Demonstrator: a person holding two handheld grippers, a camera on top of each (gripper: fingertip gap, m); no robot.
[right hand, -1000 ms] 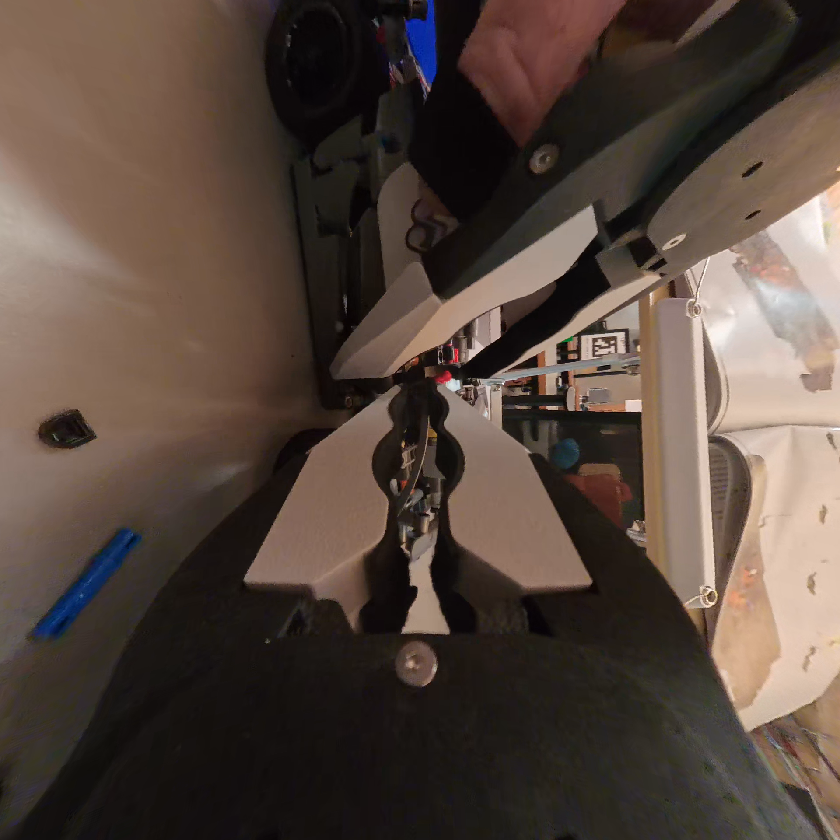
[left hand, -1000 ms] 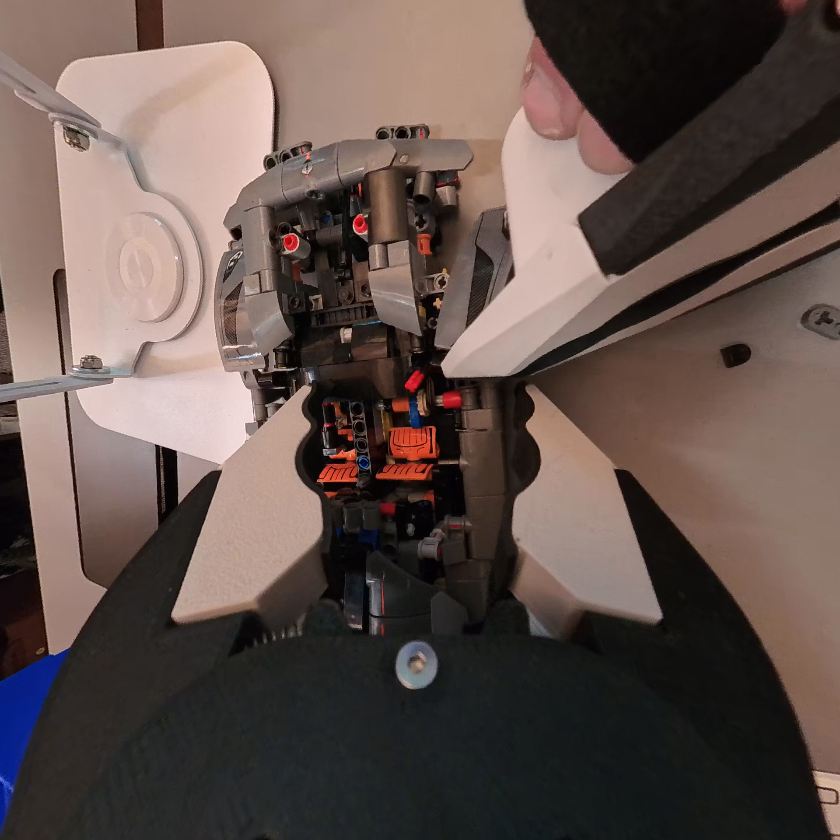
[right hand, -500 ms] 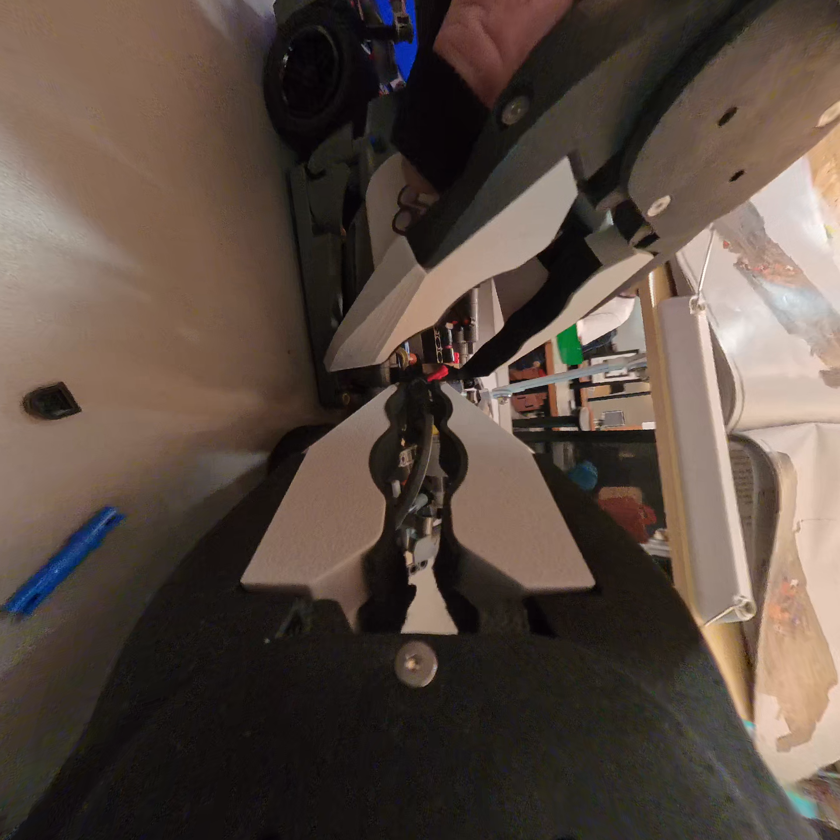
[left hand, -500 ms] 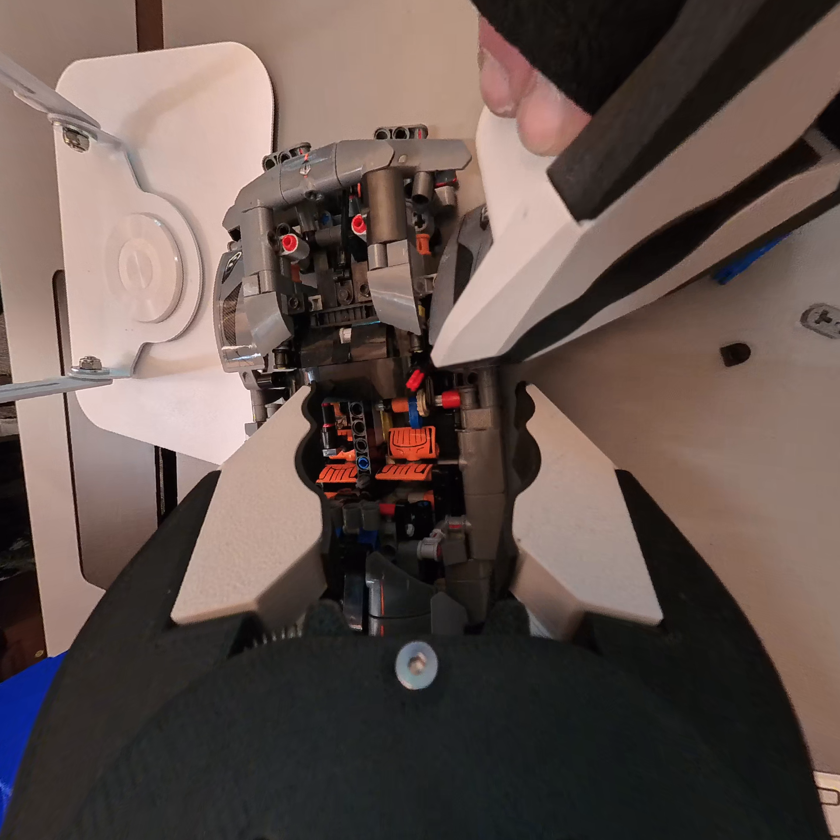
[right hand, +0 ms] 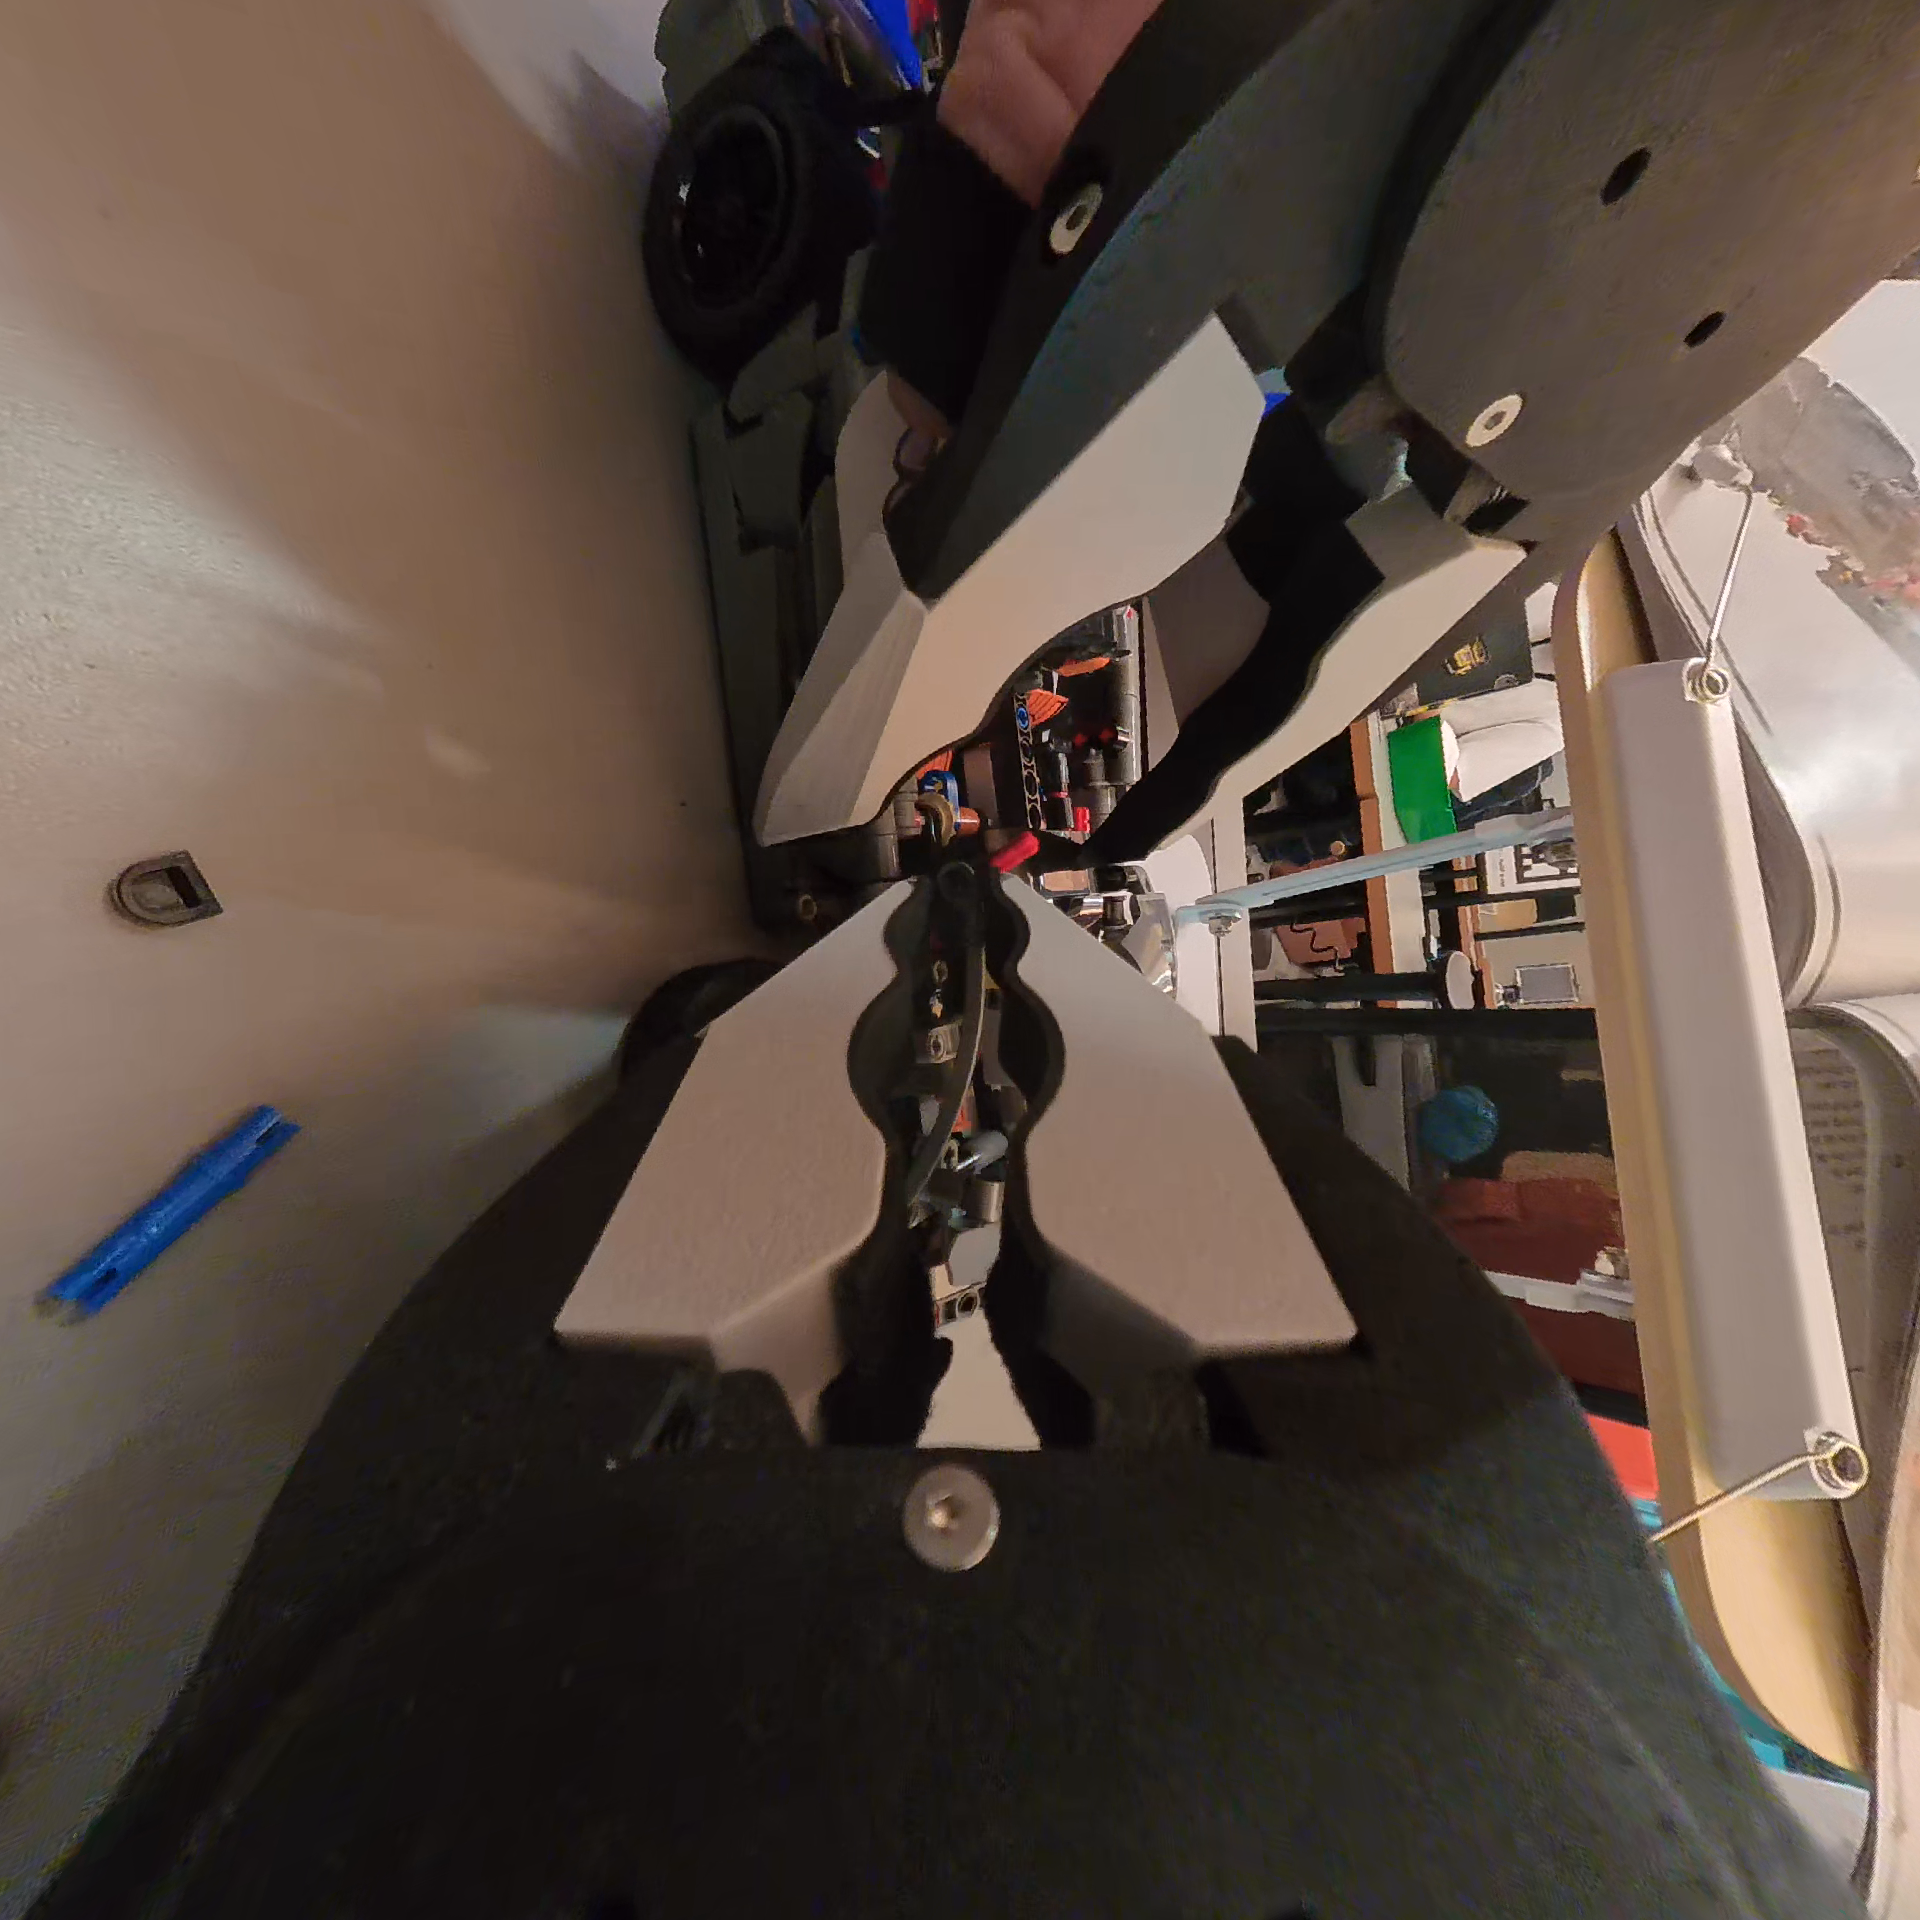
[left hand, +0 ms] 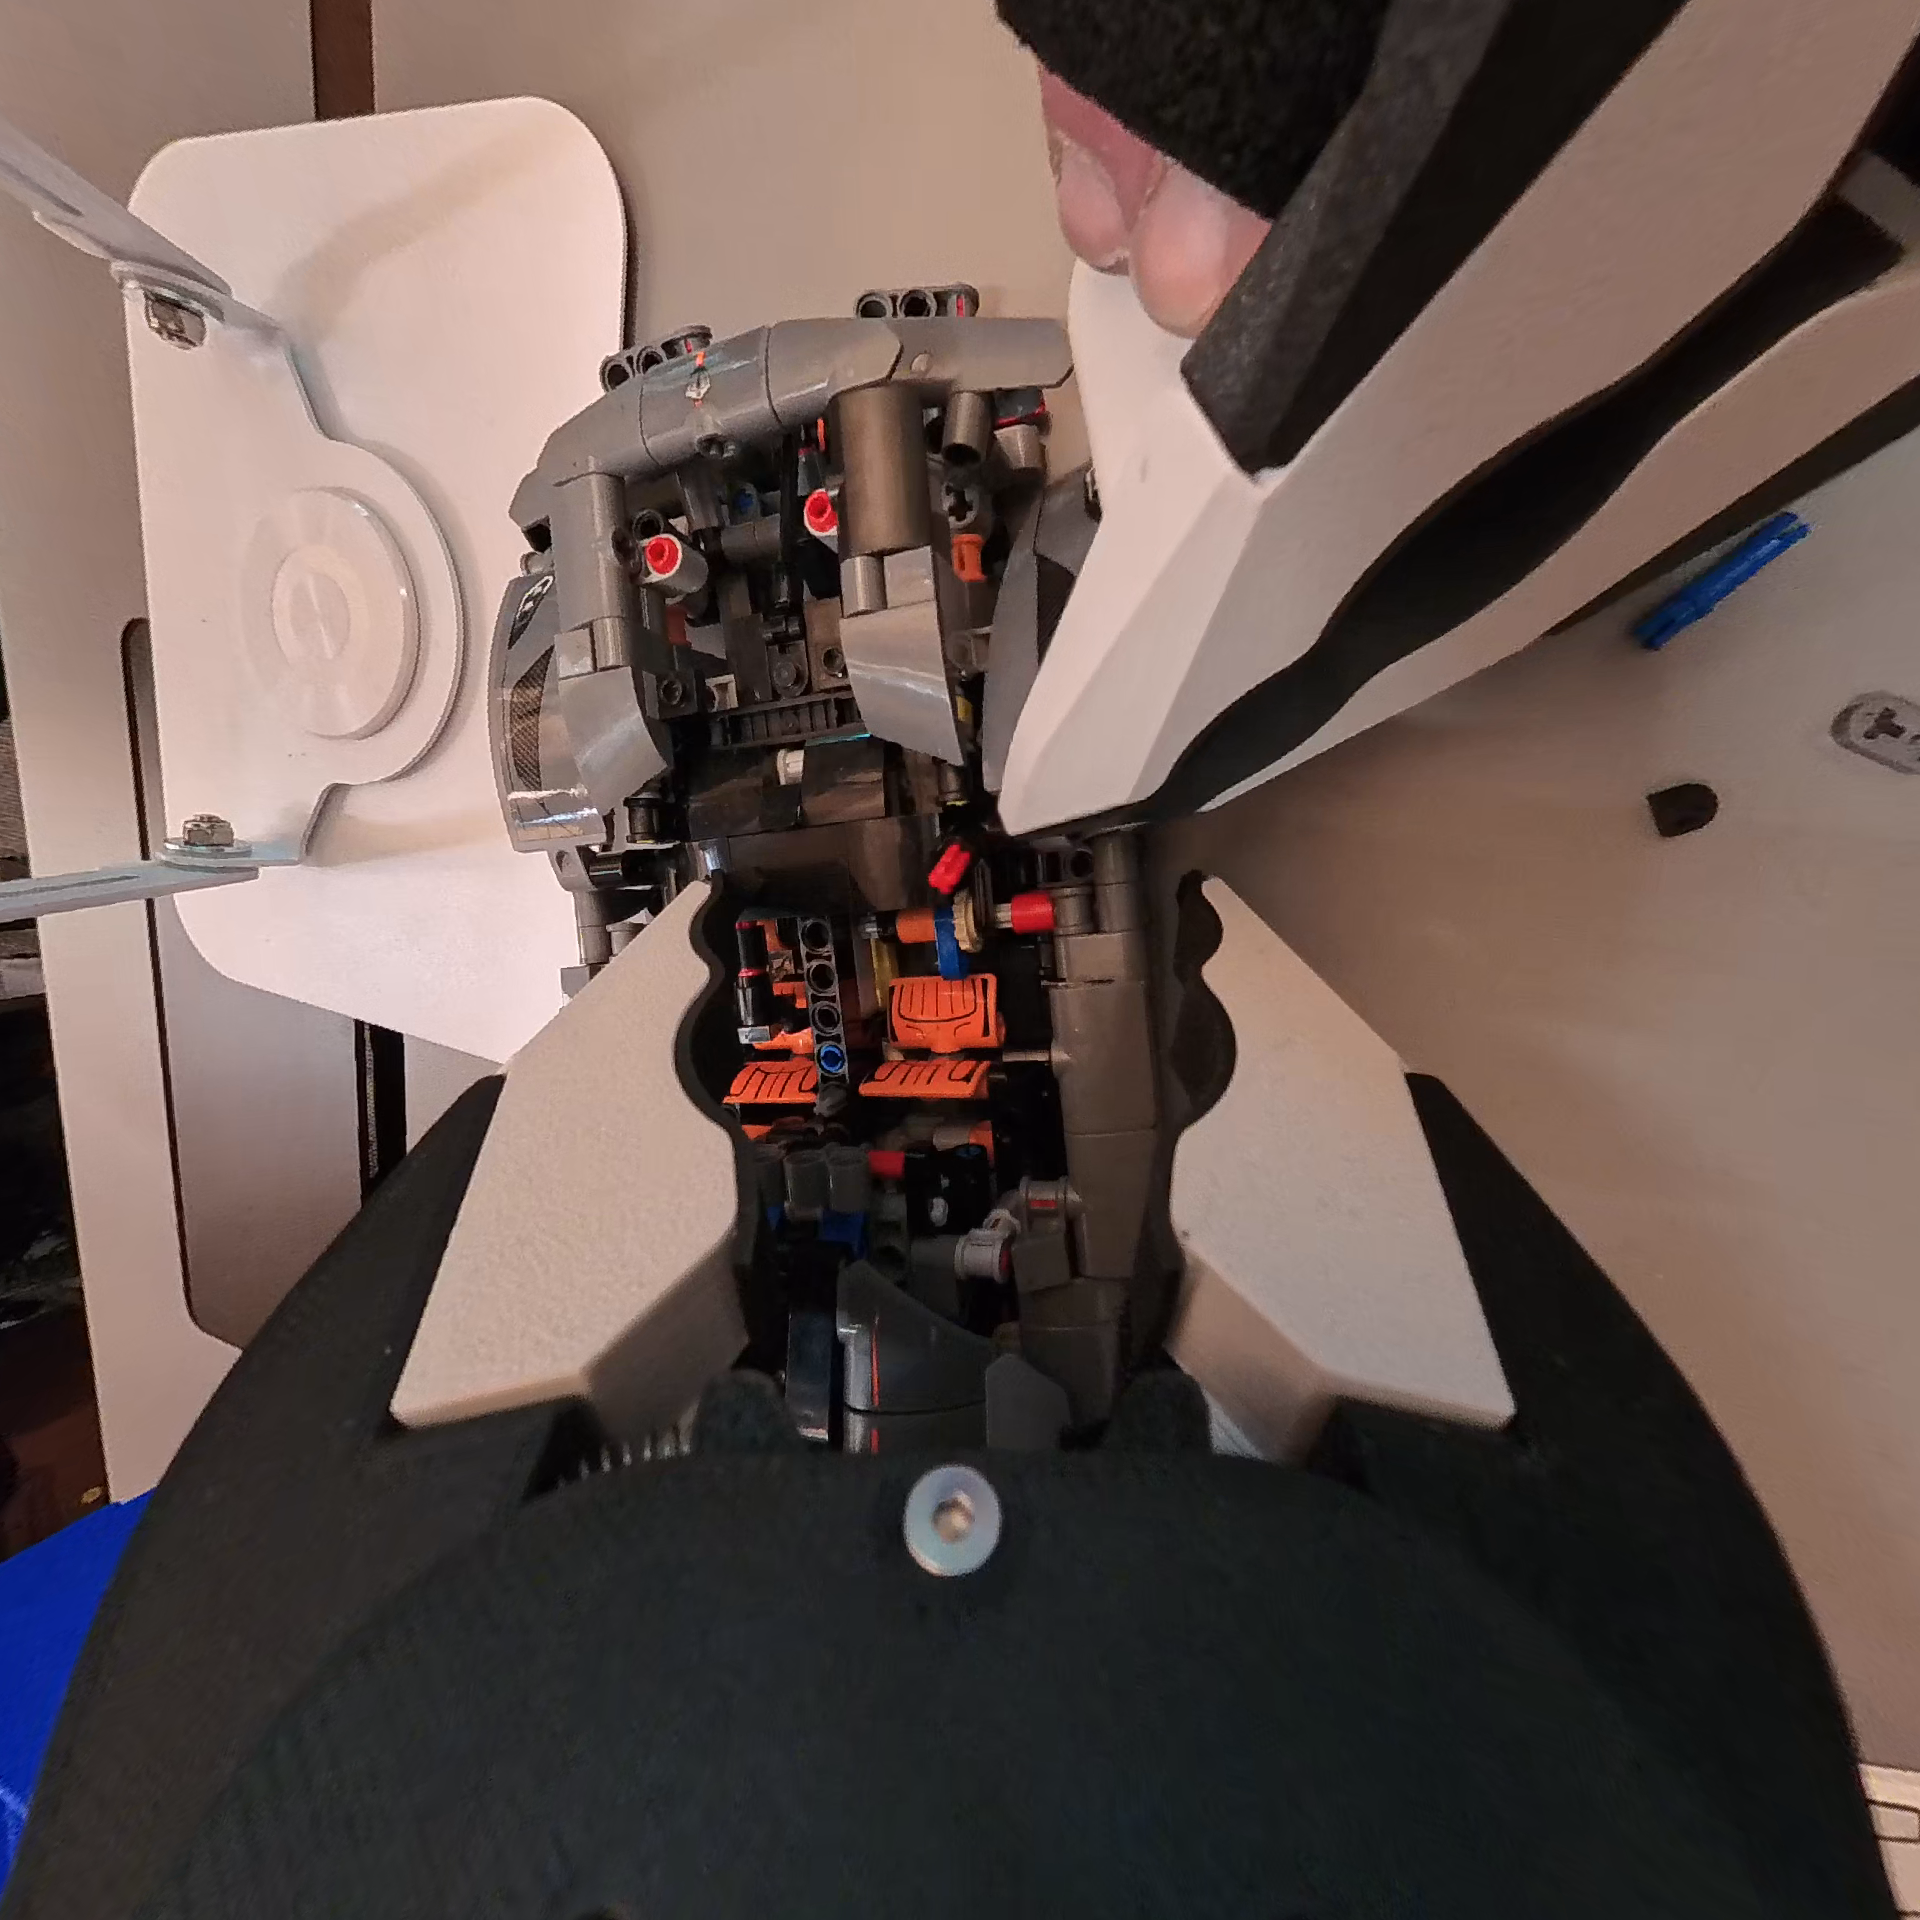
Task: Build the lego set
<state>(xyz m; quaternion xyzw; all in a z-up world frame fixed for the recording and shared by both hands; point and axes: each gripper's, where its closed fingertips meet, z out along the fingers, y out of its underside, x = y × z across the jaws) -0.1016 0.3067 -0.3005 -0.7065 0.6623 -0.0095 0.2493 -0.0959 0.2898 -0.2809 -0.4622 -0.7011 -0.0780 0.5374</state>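
In the left wrist view, the car [left hand: 831, 727] is clamped between the left gripper [left hand: 935, 904] jaws, with the right gripper [left hand: 1049, 810] touching its right side. In the right wrist view, the right gripper [right hand: 961, 883] is pinched on a thin black piece [right hand: 961, 997]. The car is judged stiff yet fragile; its grey frame is best gripped.

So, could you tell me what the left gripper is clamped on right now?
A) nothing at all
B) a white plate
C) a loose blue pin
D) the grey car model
D: in the left wrist view the left gripper has its fingers on both sides of the grey car model, while the blue pin lies apart on the table.
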